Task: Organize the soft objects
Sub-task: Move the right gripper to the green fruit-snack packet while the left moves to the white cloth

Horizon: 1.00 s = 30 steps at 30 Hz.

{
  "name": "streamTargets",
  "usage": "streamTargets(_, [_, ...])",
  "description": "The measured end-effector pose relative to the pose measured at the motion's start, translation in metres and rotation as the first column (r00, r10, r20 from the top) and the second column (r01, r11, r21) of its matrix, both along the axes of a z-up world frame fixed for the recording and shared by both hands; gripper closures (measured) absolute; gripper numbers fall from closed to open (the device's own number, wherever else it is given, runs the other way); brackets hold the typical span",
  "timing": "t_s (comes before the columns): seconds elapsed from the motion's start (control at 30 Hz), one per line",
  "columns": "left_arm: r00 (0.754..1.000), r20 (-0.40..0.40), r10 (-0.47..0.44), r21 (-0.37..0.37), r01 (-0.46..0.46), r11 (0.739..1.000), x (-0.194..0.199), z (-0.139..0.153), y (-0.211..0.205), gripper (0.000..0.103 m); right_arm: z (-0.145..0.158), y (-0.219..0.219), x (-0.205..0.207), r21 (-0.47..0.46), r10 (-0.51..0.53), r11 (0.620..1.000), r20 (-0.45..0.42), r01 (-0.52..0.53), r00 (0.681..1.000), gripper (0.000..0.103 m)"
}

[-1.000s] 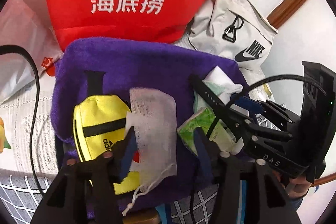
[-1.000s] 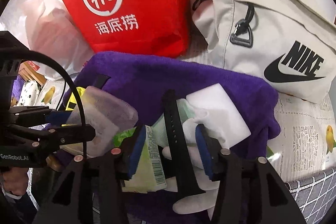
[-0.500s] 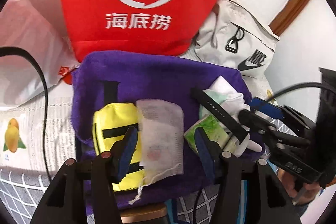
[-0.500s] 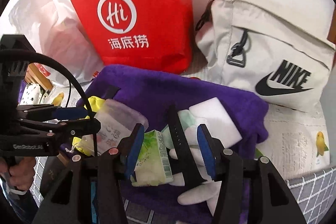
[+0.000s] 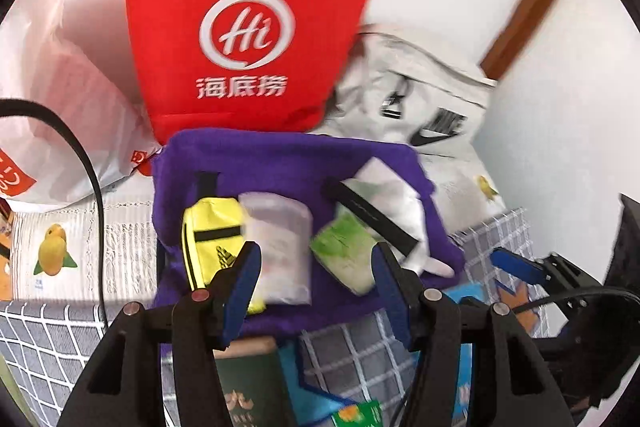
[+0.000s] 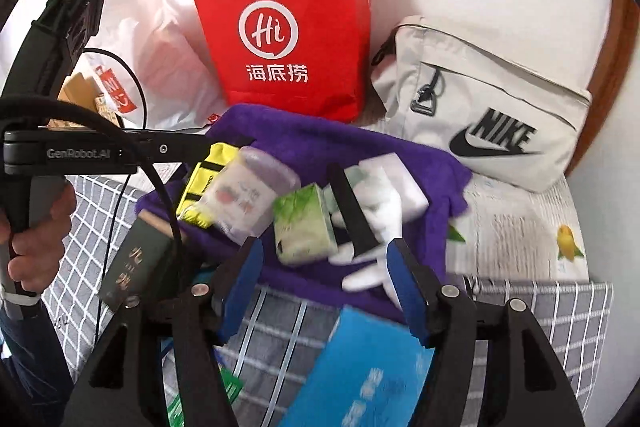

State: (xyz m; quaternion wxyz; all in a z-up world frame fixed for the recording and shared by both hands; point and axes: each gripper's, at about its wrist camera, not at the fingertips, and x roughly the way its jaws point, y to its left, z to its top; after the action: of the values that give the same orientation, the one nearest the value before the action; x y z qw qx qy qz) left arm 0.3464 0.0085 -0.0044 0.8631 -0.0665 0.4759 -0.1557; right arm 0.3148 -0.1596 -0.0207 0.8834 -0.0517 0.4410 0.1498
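A red paper bag [image 6: 288, 27] with a white "Hi" logo stands upright against the white wall. To its right lies a cream Nike bag [image 6: 488, 111], tilted against the wall; to its left sits a white plastic bag [image 6: 160, 39].

In front of these a purple towel [image 6: 320, 139] is spread over the patterned bedding [image 6: 520, 227] and carries the soft objects in a row. From left to right in the right wrist view:
- a yellow pouch [image 6: 204, 179] with black stripes, partly covered by
- a white mesh drawstring pouch [image 6: 248, 195], lying across its right side;
- a green tissue pack [image 6: 304, 227], just beside the mesh pouch;
- a black strap [image 6: 352, 211], crossing over white gloves [image 6: 376, 211];
- a white sponge block [image 6: 400, 179], touching the gloves at the back.

Off the towel's near edge lie a dark green booklet [image 6: 136, 267] and a blue packet [image 6: 368, 371] on a grey checked cloth [image 6: 280, 327].

The left gripper [image 5: 316, 283] hangs above the towel's near edge, jaws parted about halfway, nothing between the pads. The mesh pouch [image 5: 280, 247] and tissue pack [image 5: 344, 251] appear in the gap but lie on the towel [image 5: 280, 155] beyond the tips.

The right gripper [image 6: 324, 279] has just been opening its jaws; they stand moderately wide and hold nothing, the tissue pack and gloves lying beyond them. A hand [image 6: 36, 227] grips the left gripper's handle at the left edge of this view.
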Motion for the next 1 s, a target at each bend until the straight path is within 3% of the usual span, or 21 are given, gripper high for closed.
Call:
streamTargets(0.1, [1.0, 0.025, -0.004, 0.037, 0.003, 0.999, -0.021, 0.01, 0.003, 0.048, 0.005, -0.005, -0.016, 0.013, -0.018, 1.0, 0.005, 0.018, 1.0, 0.039])
streamTargets(0.23, [0.999, 0.015, 0.035, 0.027, -0.036, 0.999, -0.043, 0.014, 0.022, 0.048, 0.009, -0.007, -0.039, 0.03, -0.017, 0.999, -0.004, 0.017, 1.0, 0.039])
streamTargets(0.5, [0.997, -0.008, 0.081, 0.058, -0.08, 0.995, -0.093, 0.005, 0.051, 0.048, 0.003, -0.001, -0.101, 0.064, -0.001, 0.998, -0.003, 0.001, 1.0, 0.039])
streamTargets(0.7, [0.996, -0.018, 0.084, 0.085, -0.082, 0.993, -0.123, -0.006, 0.059, 0.048, -0.018, 0.011, -0.15, 0.066, 0.029, 0.997, -0.035, -0.027, 0.999, 0.039])
streamTargets(0.87, [0.997, -0.002, 0.077, 0.11, -0.077, 0.991, -0.147, -0.015, 0.061, 0.047, -0.049, 0.027, -0.177, 0.147, 0.04, 0.989, -0.122, -0.022, 0.992, 0.039])
streamTargets(1.0, [0.995, -0.026, 0.094, 0.094, -0.091, 0.991, -0.162, -0.025, 0.067, 0.047, -0.071, 0.053, -0.183, 0.102, 0.035, 0.995, -0.139, -0.021, 0.99, 0.039])
